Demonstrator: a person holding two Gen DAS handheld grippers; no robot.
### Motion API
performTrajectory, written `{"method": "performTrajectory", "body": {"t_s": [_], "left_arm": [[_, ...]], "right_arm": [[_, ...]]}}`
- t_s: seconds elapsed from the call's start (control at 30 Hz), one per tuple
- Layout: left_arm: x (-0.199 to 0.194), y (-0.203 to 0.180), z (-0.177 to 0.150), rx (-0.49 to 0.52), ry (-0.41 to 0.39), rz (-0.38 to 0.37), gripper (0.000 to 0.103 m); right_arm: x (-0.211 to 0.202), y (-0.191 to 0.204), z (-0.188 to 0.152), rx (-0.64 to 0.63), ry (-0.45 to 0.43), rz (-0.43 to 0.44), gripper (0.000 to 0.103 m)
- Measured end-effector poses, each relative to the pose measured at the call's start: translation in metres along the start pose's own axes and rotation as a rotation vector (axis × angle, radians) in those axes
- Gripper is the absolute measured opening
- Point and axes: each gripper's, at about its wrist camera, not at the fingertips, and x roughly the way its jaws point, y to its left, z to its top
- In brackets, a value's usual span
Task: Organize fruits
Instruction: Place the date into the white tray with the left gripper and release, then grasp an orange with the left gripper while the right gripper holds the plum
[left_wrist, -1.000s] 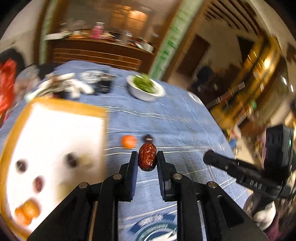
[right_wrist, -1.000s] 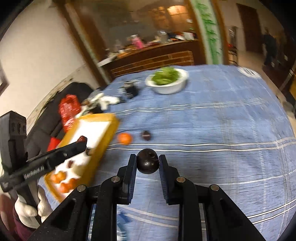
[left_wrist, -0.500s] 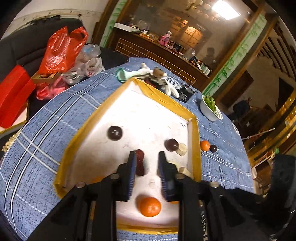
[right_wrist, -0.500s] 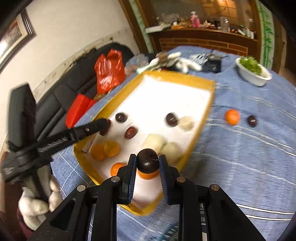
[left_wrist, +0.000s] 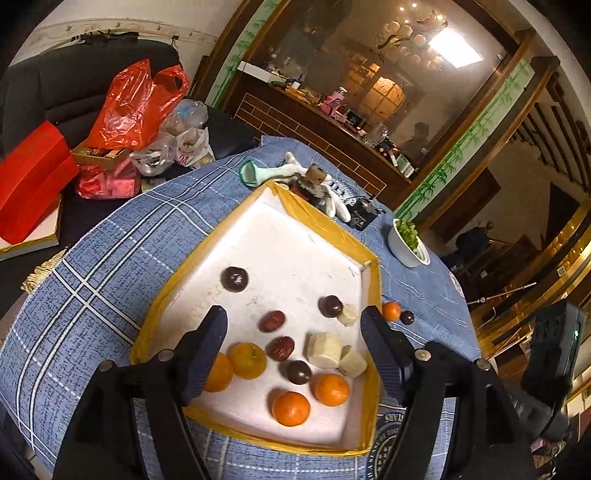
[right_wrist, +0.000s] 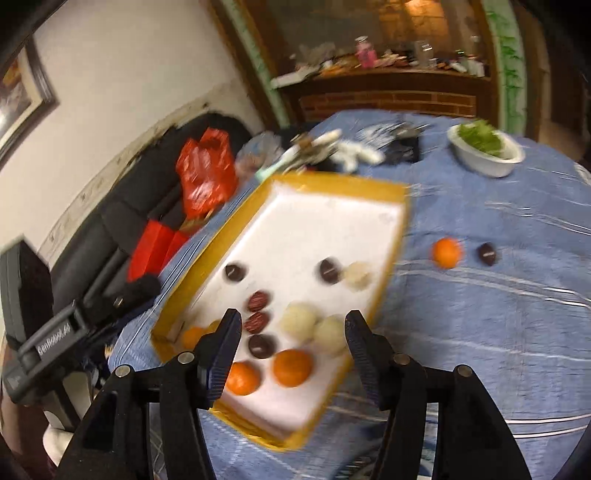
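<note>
Yellow-rimmed and white inside, the shallow foam tray is where I am gathering the fruit, so I have both tongs over its near end. My left gripper has just been opening — its jaws stand wide with nothing between them, and the wrinkled red date lies below them on the tray floor beside a second date. My right gripper has likewise just been opening and holds nothing; the round dark plum sits on the tray under it, next to the small orange tangerines. I judge both drops done, like kept roughly by like. On the blue checked tablecloth, well clear of the tray's right wall, one small tangerine and one dark plum are left to fetch — side by side, one for each hand.
</note>
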Motion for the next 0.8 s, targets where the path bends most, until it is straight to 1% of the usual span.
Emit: {"method": "performTrajectory", "body": {"t_s": [0.1,0.23,0.4,0.43,0.53,0.67,0.73,0.77,0.8], "left_arm": [[0.005,-0.010,-0.002,0.011,0.012,-0.011,0.077],[0.018,-0.027,-0.008,0.034,0.039,-0.030,0.077],[0.037,-0.052,-0.017,0.093,0.085,-0.055,0.077],[0.042,-0.057,-0.019,0.113,0.095,-0.058,0.077],[0.051,-0.067,-0.022,0.149,0.113,-0.058,0.077],[0.065,-0.076,-0.022,0.180,0.134,-0.059,0.077],[0.072,-0.084,-0.023,0.214,0.148,-0.056,0.077],[0.078,-0.091,-0.024,0.235,0.157,-0.056,0.077],[0.081,-0.095,-0.025,0.250,0.164,-0.057,0.077]], "right_arm": [[-0.020,-0.042,0.006,0.078,-0.035,-0.042,0.064],[-0.026,-0.090,0.008,0.169,-0.041,-0.092,0.064],[-0.002,-0.127,0.010,0.193,-0.005,-0.169,0.063],[0.006,-0.133,0.014,0.188,-0.002,-0.200,0.063],[0.026,-0.151,0.026,0.191,-0.001,-0.254,0.063],[0.047,-0.176,0.040,0.241,0.004,-0.254,0.063],[0.059,-0.182,0.043,0.243,0.016,-0.250,0.060],[0.066,-0.183,0.044,0.236,0.029,-0.243,0.055],[0.071,-0.183,0.043,0.233,0.042,-0.234,0.048]]}}
